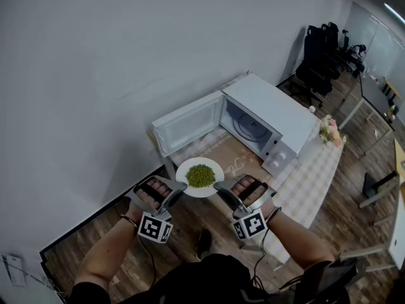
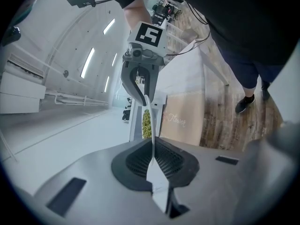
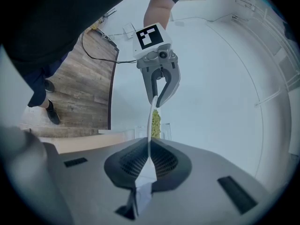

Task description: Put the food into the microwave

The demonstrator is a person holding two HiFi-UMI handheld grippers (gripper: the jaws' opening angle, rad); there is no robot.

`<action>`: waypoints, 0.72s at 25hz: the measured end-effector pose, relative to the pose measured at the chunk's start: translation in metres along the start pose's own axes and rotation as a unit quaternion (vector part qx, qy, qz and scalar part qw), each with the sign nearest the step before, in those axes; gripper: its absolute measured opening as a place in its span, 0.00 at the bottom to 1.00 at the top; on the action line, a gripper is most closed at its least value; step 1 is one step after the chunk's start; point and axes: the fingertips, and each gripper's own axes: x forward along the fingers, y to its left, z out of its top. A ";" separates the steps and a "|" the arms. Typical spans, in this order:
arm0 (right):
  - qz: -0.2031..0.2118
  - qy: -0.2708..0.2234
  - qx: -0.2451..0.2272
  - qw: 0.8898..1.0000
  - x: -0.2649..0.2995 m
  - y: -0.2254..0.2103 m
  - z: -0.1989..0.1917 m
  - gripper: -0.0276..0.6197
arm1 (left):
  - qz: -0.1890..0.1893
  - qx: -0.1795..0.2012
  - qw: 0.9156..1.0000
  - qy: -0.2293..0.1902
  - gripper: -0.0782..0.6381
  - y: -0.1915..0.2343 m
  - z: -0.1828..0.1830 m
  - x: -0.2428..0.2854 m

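A white plate (image 1: 188, 168) heaped with green peas (image 1: 200, 175) hangs in the air in front of the white microwave (image 1: 266, 106), whose door (image 1: 188, 125) stands wide open to the left. My left gripper (image 1: 180, 185) is shut on the plate's left rim and my right gripper (image 1: 219, 185) is shut on its right rim. In the left gripper view the plate (image 2: 150, 125) shows edge-on between the jaws, with the peas (image 2: 146, 124) beside it and the right gripper (image 2: 143, 92) at its far rim. The right gripper view shows the plate (image 3: 151, 125) edge-on, the peas (image 3: 155, 124) and the left gripper (image 3: 158, 98) opposite.
The microwave stands on a table with a checked cloth (image 1: 316, 176) and a tan mat (image 1: 237, 160). A flower bunch (image 1: 331, 130) sits at the table's far right. A pale wall (image 1: 95, 75) lies left; wooden floor (image 1: 107, 239) is below, black chairs (image 1: 319, 56) farther off.
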 end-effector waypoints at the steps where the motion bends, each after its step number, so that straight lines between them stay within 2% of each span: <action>1: 0.000 0.005 0.001 1.000 0.001 0.000 -0.007 0.07 | -0.002 0.000 1.000 -0.004 0.14 0.002 0.000 0.008; 10: -0.011 0.066 0.036 0.997 0.008 0.003 -0.075 0.07 | -0.010 0.038 0.998 -0.051 0.14 0.021 0.005 0.080; 18: -0.019 0.108 0.056 0.992 0.009 -0.003 -0.121 0.07 | -0.023 0.060 0.995 -0.070 0.14 0.041 0.015 0.123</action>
